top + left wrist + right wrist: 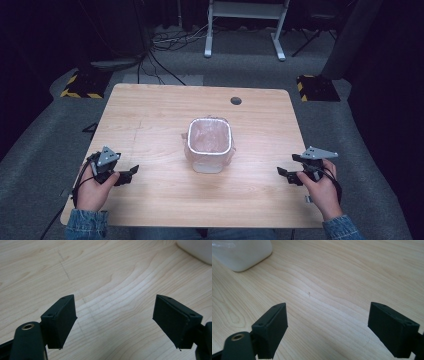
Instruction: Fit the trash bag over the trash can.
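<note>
two open grippers flanking a lined bin on a wooden table

a small white bin [210, 145], fitted with a clear plastic liner [209, 134] whose edge is folding over the rim, is standing upright near the middle of the table [150, 115]. the left gripper [131, 172] is lying low over the near left part of the tabletop, held in the person's left hand [92, 190], with its jaws pointing toward the bin and well apart from it. the right gripper [283, 173] is sitting opposite, over the near right part, held in the right hand [322, 190], also pointing inward at the bin and well apart from it. in the left gripper view the two black jaws are standing wide apart with bare wood grain between them, and a corner of the bin [197, 250] is showing at the upper right. in the right gripper view the jaws are likewise spread wide over bare wood, with the bin's base [242, 255] at the upper left. neither gripper is holding or touching anything. a dark round hole [236, 100] is marking the far edge of the table.
</note>
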Motion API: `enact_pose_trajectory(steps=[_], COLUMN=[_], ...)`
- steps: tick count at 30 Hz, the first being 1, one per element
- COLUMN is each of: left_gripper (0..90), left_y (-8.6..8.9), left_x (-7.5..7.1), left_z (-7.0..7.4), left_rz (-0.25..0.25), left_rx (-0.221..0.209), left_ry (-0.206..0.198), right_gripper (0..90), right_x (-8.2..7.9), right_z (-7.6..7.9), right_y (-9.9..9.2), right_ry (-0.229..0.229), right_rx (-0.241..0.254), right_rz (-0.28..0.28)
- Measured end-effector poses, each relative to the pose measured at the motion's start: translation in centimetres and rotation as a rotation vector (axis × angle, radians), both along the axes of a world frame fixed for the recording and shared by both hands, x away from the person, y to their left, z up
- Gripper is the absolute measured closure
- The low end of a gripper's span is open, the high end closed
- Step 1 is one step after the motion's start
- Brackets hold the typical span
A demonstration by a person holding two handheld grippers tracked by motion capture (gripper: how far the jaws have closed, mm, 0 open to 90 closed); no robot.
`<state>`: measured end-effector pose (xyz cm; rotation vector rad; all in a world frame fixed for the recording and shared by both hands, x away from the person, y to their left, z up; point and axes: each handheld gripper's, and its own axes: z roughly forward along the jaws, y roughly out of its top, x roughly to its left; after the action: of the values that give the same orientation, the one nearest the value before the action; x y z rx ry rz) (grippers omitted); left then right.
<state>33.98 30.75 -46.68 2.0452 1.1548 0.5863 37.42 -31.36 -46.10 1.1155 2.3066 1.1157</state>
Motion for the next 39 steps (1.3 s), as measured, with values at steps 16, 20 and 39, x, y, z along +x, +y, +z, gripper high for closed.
enact_pose_trajectory(steps=[16, 20, 39], left_gripper=[16.9, 17.0, 14.6], left_y=[1.2, 1.3, 1.6], left_x=[0.3, 0.5, 0.6], left_z=[-1.8, -2.3, -3.9], left_rz=[0.005, 0.019, 0.031], left_rx=[0.033, 0.029, -0.017], left_ry=[0.049, 0.062, 0.093], right_gripper=[16.1, 16.2, 15.2], right_x=[-0.1, -0.1, -0.6], right_z=[-3.4, -4.0, -4.5], right_y=[0.8, 0.9, 1.3], right_ry=[0.036, 0.039, 0.024], right_rx=[-0.031, -0.042, -0.051], right_rz=[0.021, 0.016, -0.021])
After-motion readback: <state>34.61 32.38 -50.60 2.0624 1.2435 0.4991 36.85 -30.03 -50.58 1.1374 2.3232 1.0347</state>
